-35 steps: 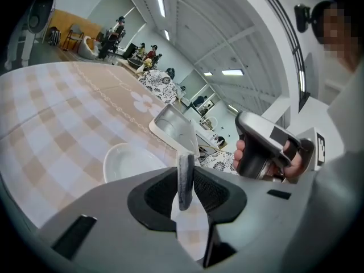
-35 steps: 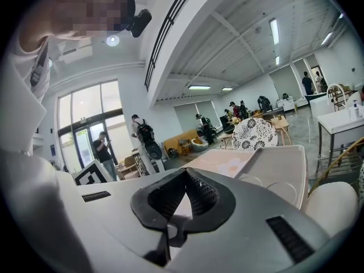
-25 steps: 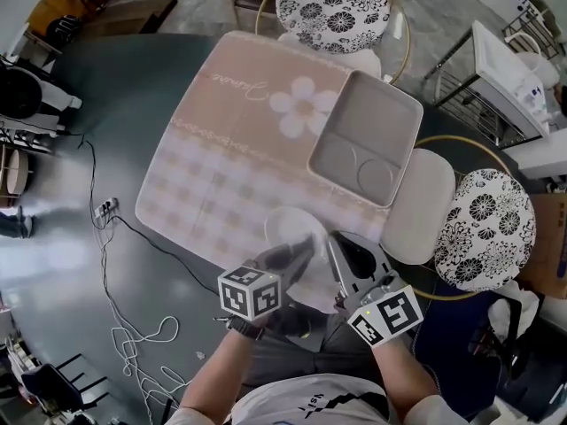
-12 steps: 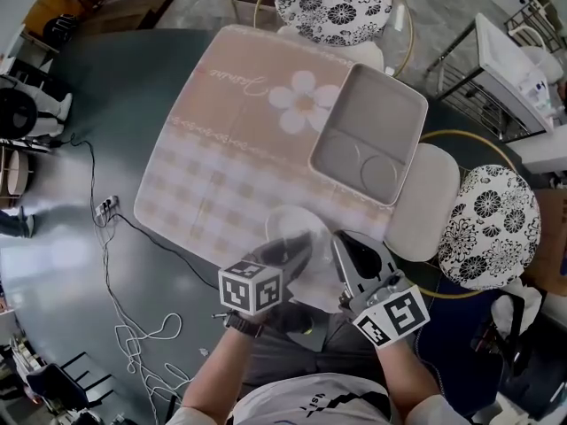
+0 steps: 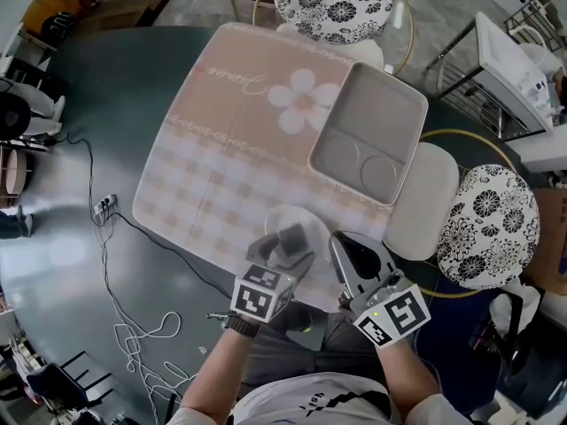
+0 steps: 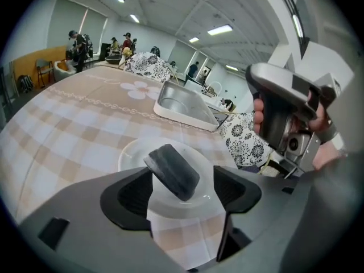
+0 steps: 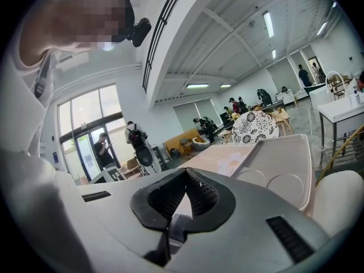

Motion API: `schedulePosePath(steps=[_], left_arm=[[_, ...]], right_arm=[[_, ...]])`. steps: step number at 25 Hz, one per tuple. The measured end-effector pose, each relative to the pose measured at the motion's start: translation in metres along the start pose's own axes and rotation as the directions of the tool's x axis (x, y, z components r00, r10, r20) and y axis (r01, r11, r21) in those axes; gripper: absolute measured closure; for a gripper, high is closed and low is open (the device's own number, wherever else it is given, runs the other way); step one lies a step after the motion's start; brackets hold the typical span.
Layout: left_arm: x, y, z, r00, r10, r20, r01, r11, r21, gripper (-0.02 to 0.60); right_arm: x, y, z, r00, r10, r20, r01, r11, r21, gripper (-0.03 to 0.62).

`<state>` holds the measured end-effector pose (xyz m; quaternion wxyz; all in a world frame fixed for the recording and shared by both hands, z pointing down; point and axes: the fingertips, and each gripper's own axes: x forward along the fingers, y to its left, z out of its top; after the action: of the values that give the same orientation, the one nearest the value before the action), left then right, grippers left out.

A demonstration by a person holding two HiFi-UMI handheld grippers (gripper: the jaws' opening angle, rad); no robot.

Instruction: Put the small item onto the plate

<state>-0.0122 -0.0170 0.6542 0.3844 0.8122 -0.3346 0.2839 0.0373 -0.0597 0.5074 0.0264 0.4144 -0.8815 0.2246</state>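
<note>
Dark block (image 6: 173, 172) sits on clear plate (image 6: 132, 152) at desk's (image 5: 89, 193) six o'clock. Left gripper (image 6: 183, 193) fingers, just opening, stand wide around it. Right gripper (image 7: 185, 178) fingers closed, empty.

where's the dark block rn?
Head view, bottom centre: the block lies tilted on the plate at the mat's near edge, between the left gripper's jaws, which have just been opening.

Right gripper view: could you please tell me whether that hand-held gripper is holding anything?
No, the right hand-held gripper has its jaw tips closed together, with nothing gripped between them.
</note>
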Motion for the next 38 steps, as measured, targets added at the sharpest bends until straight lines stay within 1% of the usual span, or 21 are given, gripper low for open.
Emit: schedulePosePath(steps=[4, 6, 10, 14, 17, 20, 22, 23, 25, 27, 29, 31, 33, 34, 38], left_arm=[[-0.003, 0.001, -0.006, 0.997, 0.033, -0.065, -0.027, 0.996, 0.088, 0.236], [-0.006, 0.005, -0.005, 0.997, 0.039, -0.066, -0.033, 0.996, 0.087, 0.232], [-0.013, 0.009, 0.001, 0.999, 0.039, -0.025, -0.038, 0.999, 0.039, 0.232], [-0.029, -0.002, 0.018, 0.999, 0.036, 0.019, -0.037, 0.999, 0.022, 0.233], [-0.051, -0.021, 0.036, 0.998, 0.008, 0.056, -0.009, 1.000, 0.016, 0.235], [-0.081, -0.047, 0.061, 0.992, -0.042, 0.120, 0.039, 0.999, 0.025, 0.239], [-0.105, -0.063, 0.079, 0.983, -0.065, 0.169, 0.058, 0.997, 0.047, 0.265], [-0.118, -0.071, 0.088, 0.979, -0.068, 0.194, 0.057, 0.997, 0.060, 0.300], [-0.146, -0.085, 0.105, 0.968, -0.064, 0.243, 0.044, 0.995, 0.087, 0.392], [-0.173, -0.097, 0.120, 0.955, -0.054, 0.291, 0.026, 0.995, 0.097, 0.436], [-0.199, -0.107, 0.135, 0.935, -0.053, 0.352, 0.025, 0.996, 0.082, 0.485], [-0.223, -0.117, 0.150, 0.906, -0.059, 0.419, 0.039, 0.998, 0.057, 0.528], [-0.244, -0.128, 0.160, 0.884, -0.056, 0.463, 0.036, 0.998, 0.053, 0.547], [-0.251, -0.133, 0.163, 0.878, -0.052, 0.475, 0.027, 0.998, 0.059, 0.558], [-0.275, -0.152, 0.168, 0.866, -0.038, 0.499, -0.006, 0.996, 0.086, 0.575]], right_arm=[[-0.003, 0.000, 0.001, 1.000, 0.001, 0.001, -0.001, 1.000, 0.009, 0.580], [-0.003, 0.000, 0.001, 1.000, 0.002, 0.003, -0.002, 1.000, 0.015, 0.580], [-0.003, 0.001, 0.002, 1.000, 0.002, 0.003, -0.002, 1.000, 0.022, 0.580], [-0.004, 0.008, 0.010, 1.000, 0.005, -0.015, -0.005, 1.000, 0.015, 0.580], [-0.008, 0.016, 0.025, 1.000, -0.006, -0.027, 0.006, 1.000, 0.005, 0.580], [-0.016, 0.025, 0.046, 0.999, -0.024, -0.028, 0.025, 1.000, 0.004, 0.580], [-0.022, 0.033, 0.064, 0.999, -0.027, -0.023, 0.027, 1.000, 0.000, 0.580], [-0.025, 0.039, 0.073, 1.000, -0.024, -0.019, 0.024, 1.000, -0.004, 0.580], [-0.032, 0.053, 0.091, 1.000, -0.012, -0.014, 0.012, 1.000, -0.012, 0.580], [-0.040, 0.068, 0.108, 1.000, -0.005, -0.011, 0.005, 1.000, -0.017, 0.580], [-0.047, 0.080, 0.122, 1.000, 0.004, 0.000, -0.004, 1.000, -0.023, 0.580], [-0.053, 0.091, 0.134, 1.000, 0.016, 0.013, -0.016, 0.999, -0.029, 0.580], [-0.057, 0.102, 0.147, 0.999, 0.027, 0.022, -0.026, 0.999, -0.042, 0.580], [-0.060, 0.108, 0.153, 0.999, 0.034, 0.027, -0.033, 0.998, -0.050, 0.580], [-0.067, 0.132, 0.175, 0.997, 0.067, 0.034, -0.064, 0.995, -0.074, 0.580]])
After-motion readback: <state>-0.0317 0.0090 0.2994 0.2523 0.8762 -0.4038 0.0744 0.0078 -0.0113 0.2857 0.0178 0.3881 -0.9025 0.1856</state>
